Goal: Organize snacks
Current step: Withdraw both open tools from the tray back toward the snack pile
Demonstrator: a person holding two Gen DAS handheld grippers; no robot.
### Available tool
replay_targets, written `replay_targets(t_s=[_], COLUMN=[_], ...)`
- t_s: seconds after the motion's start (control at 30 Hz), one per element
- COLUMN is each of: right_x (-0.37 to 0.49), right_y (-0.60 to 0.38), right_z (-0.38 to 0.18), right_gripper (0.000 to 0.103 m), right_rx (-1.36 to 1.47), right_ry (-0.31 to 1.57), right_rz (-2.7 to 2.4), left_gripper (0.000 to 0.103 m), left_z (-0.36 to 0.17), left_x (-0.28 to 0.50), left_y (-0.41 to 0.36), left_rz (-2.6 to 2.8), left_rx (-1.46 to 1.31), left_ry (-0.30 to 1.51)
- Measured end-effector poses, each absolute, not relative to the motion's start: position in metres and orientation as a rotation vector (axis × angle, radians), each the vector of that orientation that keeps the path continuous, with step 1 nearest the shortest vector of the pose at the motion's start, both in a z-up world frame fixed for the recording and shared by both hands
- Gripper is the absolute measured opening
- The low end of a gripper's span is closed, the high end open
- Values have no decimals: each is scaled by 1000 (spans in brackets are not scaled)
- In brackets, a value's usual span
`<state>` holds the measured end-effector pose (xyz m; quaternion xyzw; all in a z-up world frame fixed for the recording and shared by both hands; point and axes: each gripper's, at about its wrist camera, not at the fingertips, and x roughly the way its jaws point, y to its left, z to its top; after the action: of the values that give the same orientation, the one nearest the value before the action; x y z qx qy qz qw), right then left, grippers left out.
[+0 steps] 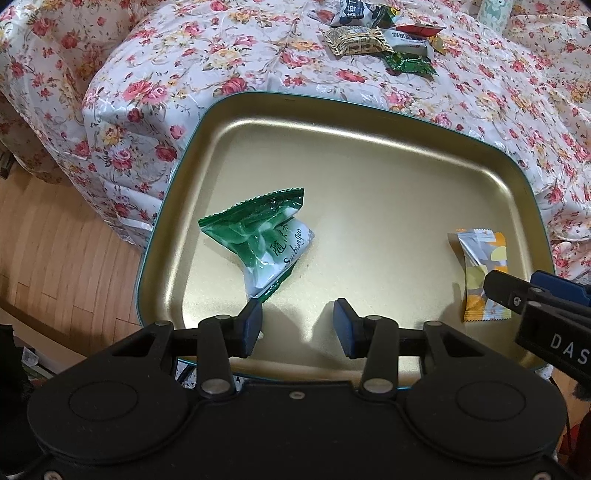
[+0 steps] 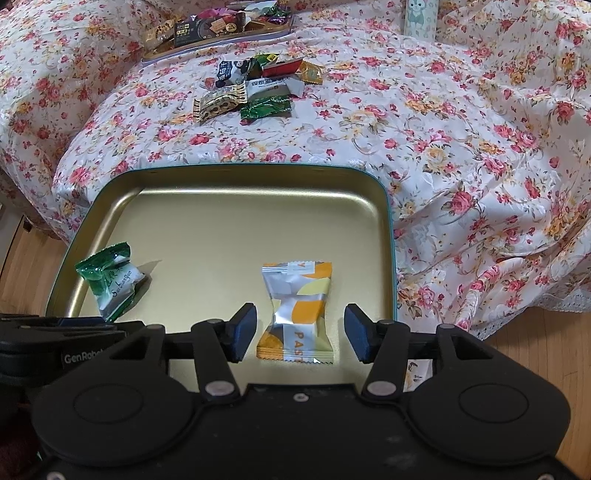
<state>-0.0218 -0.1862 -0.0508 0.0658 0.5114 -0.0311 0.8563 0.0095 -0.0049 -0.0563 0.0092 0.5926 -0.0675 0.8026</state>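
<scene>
A: Gold-coloured metal tray (image 2: pixel 229 221), teal rim, is seen set on the floral cloth (image 2: pixel 461 155) at the near edge. Two snacks are held in it.

B: Which ones?

A: Green-and-white packet (image 1: pixel 260 242) w/ "Suibianguo" print is lying left of centre, tilted. Orange, yellow and silver packet (image 2: pixel 297 312) is laid flat on the right side, well apart from the green one.

B: Left gripper?

A: Left gripper (image 1: pixel 297 326) is held over the tray's near edge, jaws parted, nothing between the pads. Its left pad (image 1: pixel 251 325) is seen just beside the green packet's lower corner; contact can't be told.

B: Right gripper?

A: Right gripper (image 2: pixel 301 336) is released too. Jaws are parted either side of the orange packet's lower half, w/ a clear gap at each pad; the packet is resting on the tray floor, not pinched.

B: Rest of the snacks?

A: Loose pile of wrapped snacks (image 2: pixel 255 90) is left on the cloth beyond the tray. Further back, a second tray (image 2: pixel 218 31) is filled w/ more wrappers. A pale printed box (image 2: pixel 421 18) is stood at the far right, partly cropped.
</scene>
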Motion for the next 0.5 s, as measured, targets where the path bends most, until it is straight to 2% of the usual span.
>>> replay_targets(t_s=[0.5], right_x=[-9], right_y=[-199], right_z=[-42], right_gripper=[57], right_rx=[196], right_ry=[1087], right_rz=[-77], left_gripper=[52], left_z=[-43], left_x=[26], left_y=[2], left_rz=[-169], left_rx=[1], left_ry=[1270])
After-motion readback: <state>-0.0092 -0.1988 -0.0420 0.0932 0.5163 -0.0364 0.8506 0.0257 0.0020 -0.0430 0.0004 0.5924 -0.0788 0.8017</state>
